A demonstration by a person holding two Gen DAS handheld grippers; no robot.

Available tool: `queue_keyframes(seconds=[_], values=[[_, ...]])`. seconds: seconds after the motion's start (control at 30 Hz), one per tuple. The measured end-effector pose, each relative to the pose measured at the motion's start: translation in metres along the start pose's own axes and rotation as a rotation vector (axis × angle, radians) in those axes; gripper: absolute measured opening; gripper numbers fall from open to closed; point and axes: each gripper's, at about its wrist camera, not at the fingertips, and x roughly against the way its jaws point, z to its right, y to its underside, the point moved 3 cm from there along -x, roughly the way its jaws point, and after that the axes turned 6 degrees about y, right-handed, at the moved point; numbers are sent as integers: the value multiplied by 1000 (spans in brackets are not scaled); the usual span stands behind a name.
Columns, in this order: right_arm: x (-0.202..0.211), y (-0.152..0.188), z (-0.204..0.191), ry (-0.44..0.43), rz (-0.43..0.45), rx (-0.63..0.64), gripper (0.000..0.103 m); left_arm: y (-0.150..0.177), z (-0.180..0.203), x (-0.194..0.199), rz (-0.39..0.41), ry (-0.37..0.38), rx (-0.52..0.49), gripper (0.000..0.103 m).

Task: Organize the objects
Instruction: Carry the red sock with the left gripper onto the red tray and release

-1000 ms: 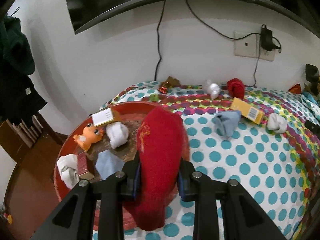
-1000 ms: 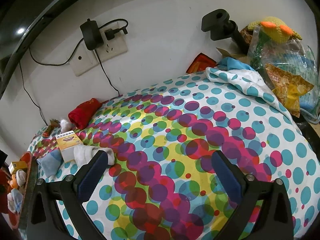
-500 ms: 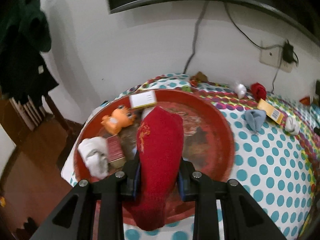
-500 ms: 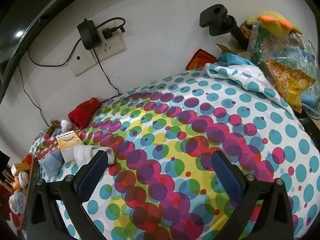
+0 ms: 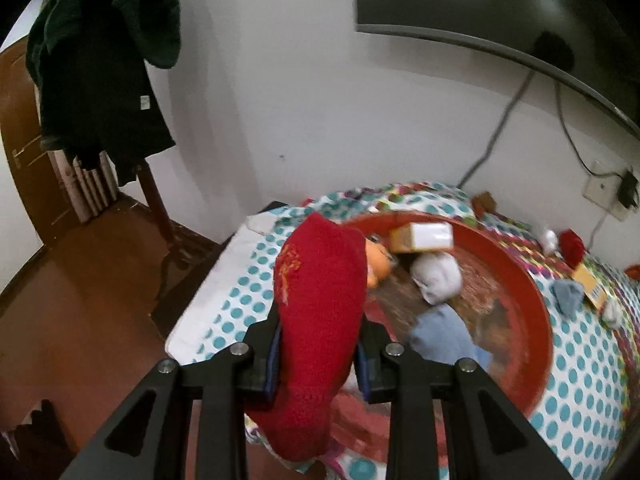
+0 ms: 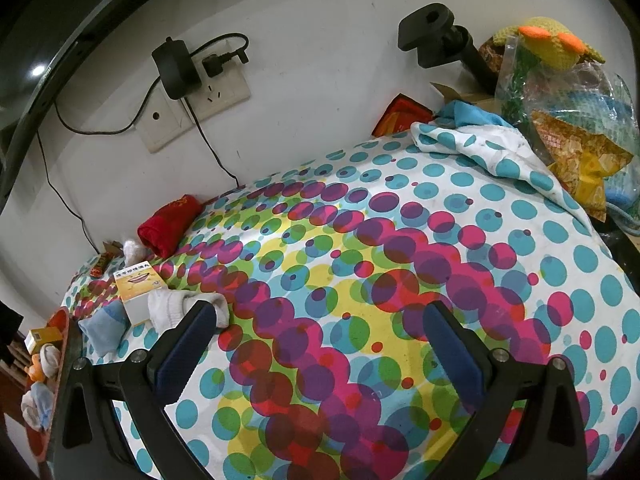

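My left gripper (image 5: 318, 354) is shut on a red sock (image 5: 320, 312) and holds it over the left edge of a round red tray (image 5: 540, 320). The tray holds a white sock (image 5: 438, 280), a light blue sock (image 5: 440, 336), an orange toy (image 5: 378, 268) and a small yellow-white box (image 5: 424, 236). My right gripper (image 6: 320, 344) is open and empty above the dotted tablecloth (image 6: 360, 280). To its left lie a white sock (image 6: 180, 308), a yellow box (image 6: 138, 284), a blue sock (image 6: 104, 326) and a second red sock (image 6: 170, 226).
The tray's edge (image 6: 60, 320) shows at the far left of the right wrist view. A folded-back cloth corner (image 6: 480, 148), a plastic bag of items (image 6: 568, 120) and a black mount (image 6: 436, 36) stand at the back right. A wall socket with charger (image 6: 180, 80) is behind. Wooden floor (image 5: 80, 300) lies left of the table.
My left gripper has swung left with the red sock, from over the tray's middle to its left edge; floor and hanging clothes now show. The right gripper has barely moved.
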Motion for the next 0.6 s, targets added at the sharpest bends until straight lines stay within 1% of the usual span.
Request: queue_keyframes(seconds=[0.1,0.2,0.3,0.43,0.47,0.5,0.6], values=[[0,-1,1,0,1,-1,103,-12,-8,-12,-14,-10,14,29],[0,0,0,5,2,-1,103,-18,-2,-19,-21,6,14,29],[0,1,0,11,1,-2,103,-15,16,-28,-47,69,16,30],[0,1,1,9,1,-4,103,-2,58,-42,-81,140,-49,30],[0,1,1,11,0,-4,103,2,73,-47,-101,184,-60,30],[0,1,1,11,0,-4,103,3,83,-50,-113,205,-71,30],[0,0,1,11,-1,-4,103,7,128,-58,-125,244,-148,30]])
